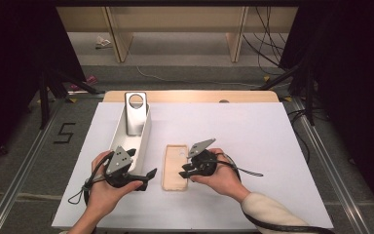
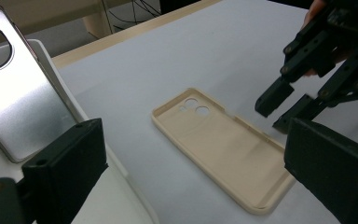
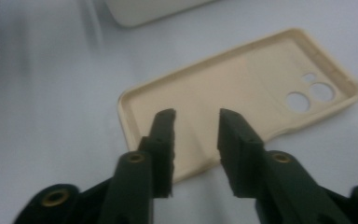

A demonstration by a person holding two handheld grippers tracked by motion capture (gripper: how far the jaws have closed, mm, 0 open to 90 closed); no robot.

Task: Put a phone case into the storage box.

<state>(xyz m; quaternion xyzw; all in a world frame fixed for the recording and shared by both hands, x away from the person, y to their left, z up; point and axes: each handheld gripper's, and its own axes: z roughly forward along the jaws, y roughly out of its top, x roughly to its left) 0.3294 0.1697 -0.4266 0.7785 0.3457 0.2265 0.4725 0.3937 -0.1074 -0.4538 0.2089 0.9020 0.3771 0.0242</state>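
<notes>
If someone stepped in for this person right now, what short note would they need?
Left gripper: open, empty, beside the white tray.
Right gripper: open, empty, over the near edge of the beige phone case.
The case lies flat on the white table, hollow side up. The silver phone leans in the tray, camera ring up.
Done: case laid out.
Left, probably: lift the phone and fit it into the case.
</notes>
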